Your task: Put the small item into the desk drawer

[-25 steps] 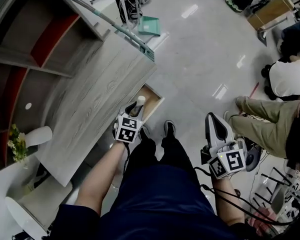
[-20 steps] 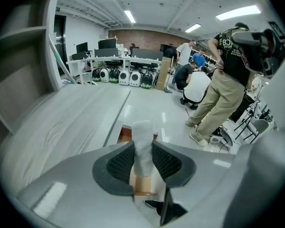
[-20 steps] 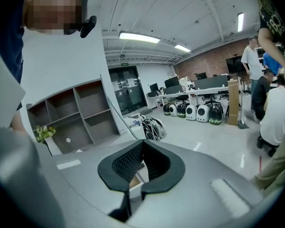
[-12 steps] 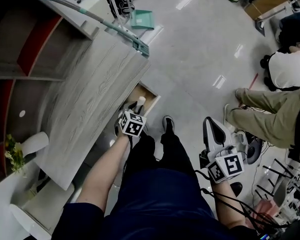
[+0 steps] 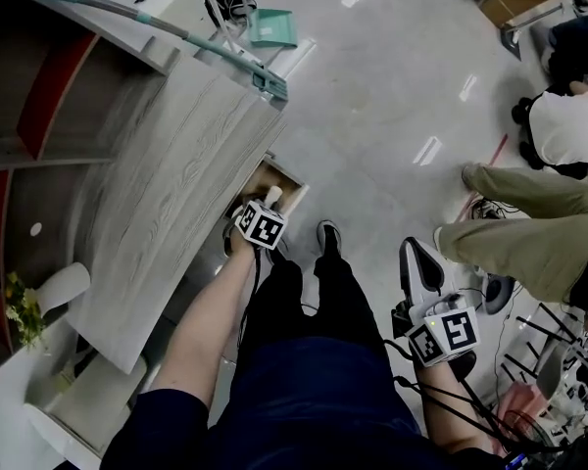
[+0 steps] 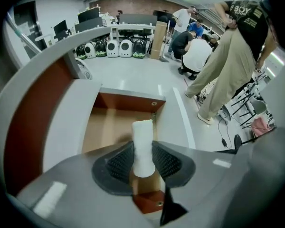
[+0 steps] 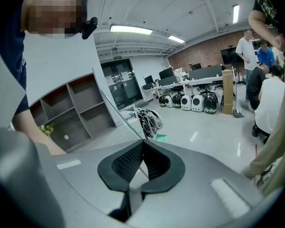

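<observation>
Pinching the small white item (image 6: pixel 143 144) over the open desk drawer (image 6: pixel 107 127), the left gripper (image 6: pixel 143 161) likely needs next to lower and let go, while the right gripper (image 7: pixel 141 161) hangs aside, jaws pressed together.

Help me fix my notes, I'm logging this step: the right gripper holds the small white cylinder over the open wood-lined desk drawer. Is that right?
Wrong gripper: the left gripper holds the small white cylinder over the open wood-lined desk drawer, as the left gripper view shows. In the right gripper view, the right gripper has its jaws together on nothing.
</observation>
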